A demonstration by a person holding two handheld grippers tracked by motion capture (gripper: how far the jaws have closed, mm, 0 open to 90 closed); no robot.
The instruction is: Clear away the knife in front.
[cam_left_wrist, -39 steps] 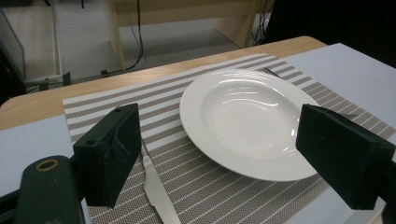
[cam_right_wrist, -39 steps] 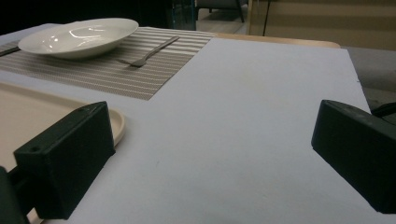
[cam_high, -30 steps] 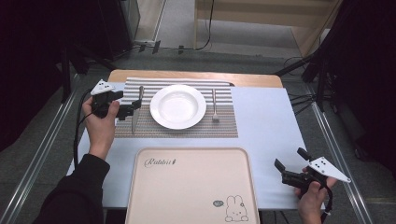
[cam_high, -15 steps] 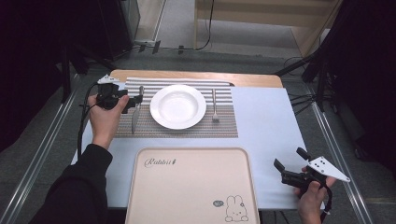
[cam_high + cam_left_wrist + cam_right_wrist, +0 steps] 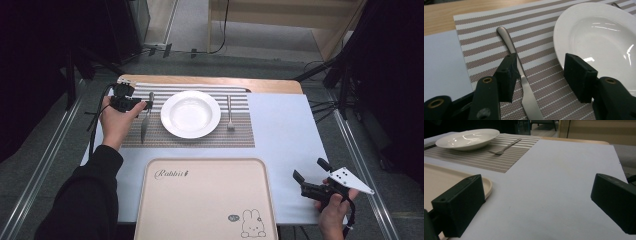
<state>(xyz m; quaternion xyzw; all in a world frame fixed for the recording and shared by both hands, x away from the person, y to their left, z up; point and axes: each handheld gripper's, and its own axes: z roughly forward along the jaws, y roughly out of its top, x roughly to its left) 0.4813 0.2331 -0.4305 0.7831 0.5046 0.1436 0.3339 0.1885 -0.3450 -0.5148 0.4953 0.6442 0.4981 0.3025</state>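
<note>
Presently, nearest the person, the right gripper (image 5: pixel 311 183) idles wide open and empty beside the tray (image 5: pixel 205 200), while beyond the tray the left gripper (image 5: pixel 539 75) hovers, jaws parted and empty, astride the knife (image 5: pixel 517 65), whose long axis runs away between them, left of the plate (image 5: pixel 599 32)

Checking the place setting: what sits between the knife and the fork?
The plate, on the striped mat between knife and fork, seen in the high view.

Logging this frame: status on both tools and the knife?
Left tool open, straddling knife. Right tool open, idle near tray. Plate close beside right jaw.
</note>
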